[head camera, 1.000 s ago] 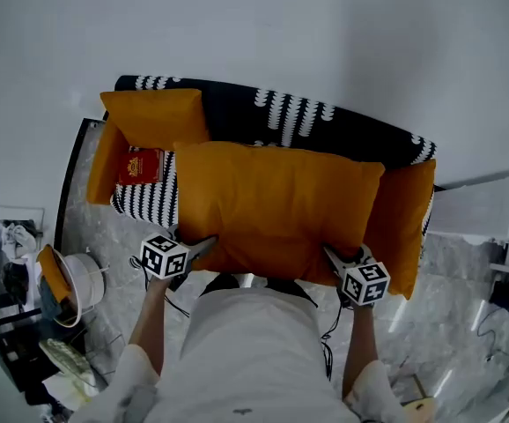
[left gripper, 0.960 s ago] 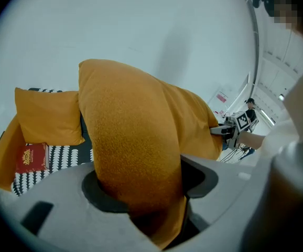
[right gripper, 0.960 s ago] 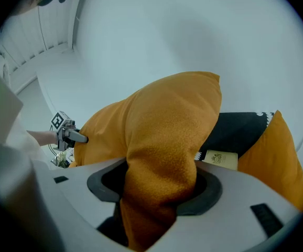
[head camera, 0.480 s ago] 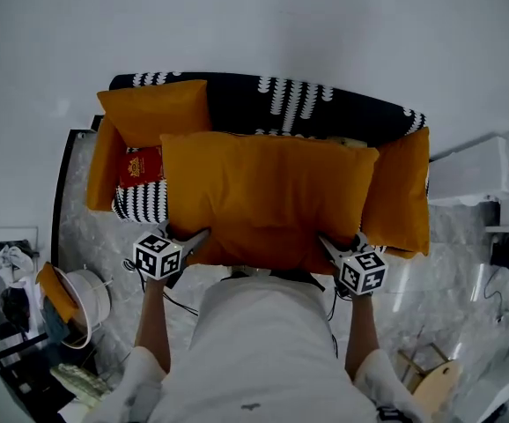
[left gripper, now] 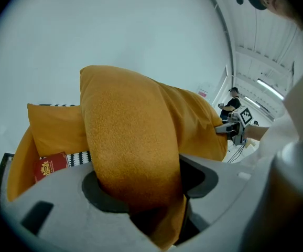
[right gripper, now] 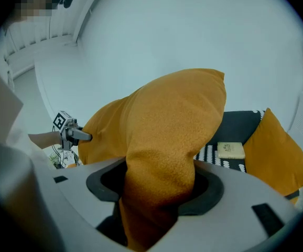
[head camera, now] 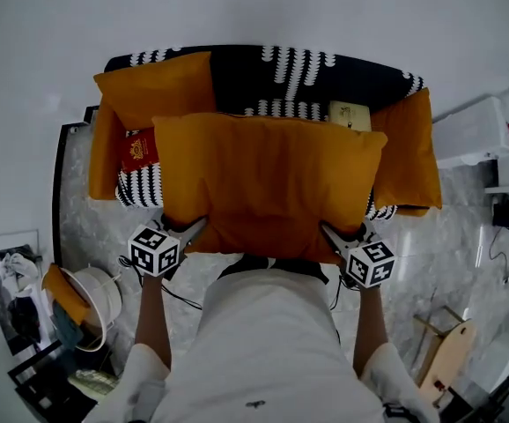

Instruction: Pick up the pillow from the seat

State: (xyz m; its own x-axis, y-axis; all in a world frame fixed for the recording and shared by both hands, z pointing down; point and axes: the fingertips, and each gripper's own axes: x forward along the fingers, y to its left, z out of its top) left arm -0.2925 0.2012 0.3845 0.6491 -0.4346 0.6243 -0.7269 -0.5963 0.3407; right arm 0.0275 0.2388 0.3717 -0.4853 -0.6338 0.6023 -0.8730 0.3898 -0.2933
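- The pillow (head camera: 268, 183) hangs between the two hand-held grippers, and each one grasps a near corner of it.
- The left hand-held gripper (head camera: 193, 229) is clenched on the pillow's near left corner. Its own view shows the orange cloth bunched between the jaws.
- The right hand-held gripper (head camera: 332, 233) is clenched on the near right corner, with a thick fold filling the gap between its jaws.
- From the head view, the pillow covers the middle of the sofa (head camera: 237, 82) seat. Its near long edge reaches past the seat's front edge, towards the person.
- The pillow is large, rectangular and plain orange, with a fuzzy nap. It is puckered where the jaws pinch it.
- A smaller orange cushion (head camera: 153, 86) sits at the sofa's left end and another (head camera: 413, 148) at its right end.
- A red book (head camera: 138, 151) lies on the seat's left side, and a beige book (head camera: 350, 115) lies near the back right.
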